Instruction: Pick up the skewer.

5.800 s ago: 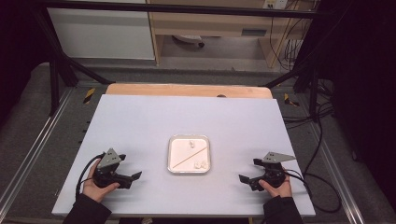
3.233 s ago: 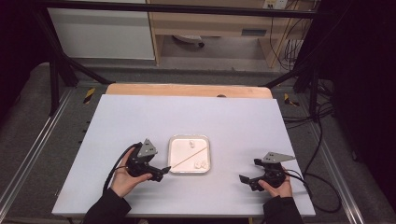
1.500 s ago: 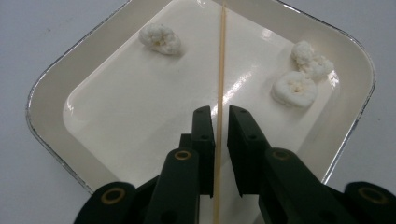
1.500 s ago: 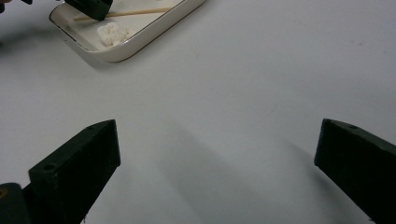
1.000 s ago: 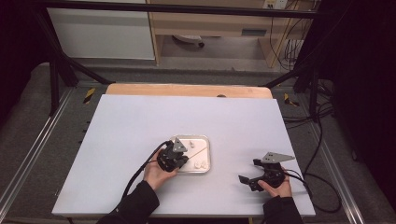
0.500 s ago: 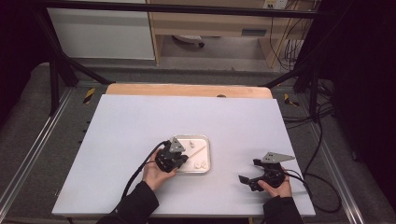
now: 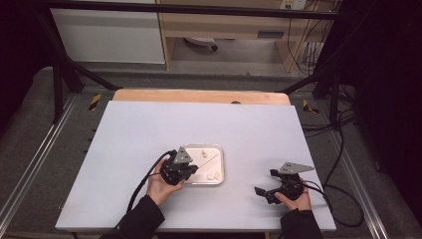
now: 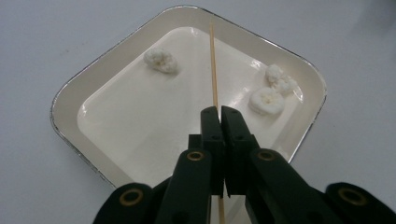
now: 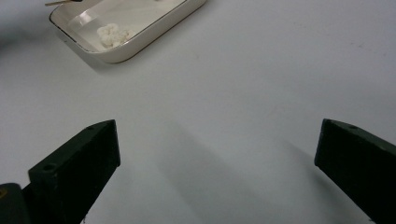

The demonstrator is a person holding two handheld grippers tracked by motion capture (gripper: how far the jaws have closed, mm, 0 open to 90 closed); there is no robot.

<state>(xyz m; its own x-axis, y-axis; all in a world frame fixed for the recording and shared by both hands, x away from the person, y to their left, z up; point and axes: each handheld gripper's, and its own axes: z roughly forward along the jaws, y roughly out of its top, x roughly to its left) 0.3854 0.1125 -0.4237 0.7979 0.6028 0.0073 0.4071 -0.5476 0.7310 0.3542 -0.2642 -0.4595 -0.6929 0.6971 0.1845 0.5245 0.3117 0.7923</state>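
Two black fingers (image 8: 211,122) of the left gripper (image 8: 219,114) are pressed together on a thin wooden skewer (image 8: 213,65), which runs out from between them across the white tray (image 8: 74,79) and also shows below them near the bottom of the left gripper view. So the pick-up looks made, though whether the stick has left the tray floor cannot be told. Several white puffy pieces lie loose in the tray: one marshmallow-like lump (image 8: 160,60) to the left of the stick, and a round piece (image 8: 266,101) with a smaller cluster (image 8: 279,80) to its right; none is on the stick, so any spearing appears to lie ahead. In the high view the left gripper (image 7: 191,171) sits at the tray's (image 7: 220,152) near-left edge, the hand (image 7: 161,184) under it, forearm angled in from the bottom. The right gripper (image 7: 264,191) rests on the bench (image 7: 139,129) well apart from the tray, its fingers (image 9: 74,163) spread wide with nothing between them.
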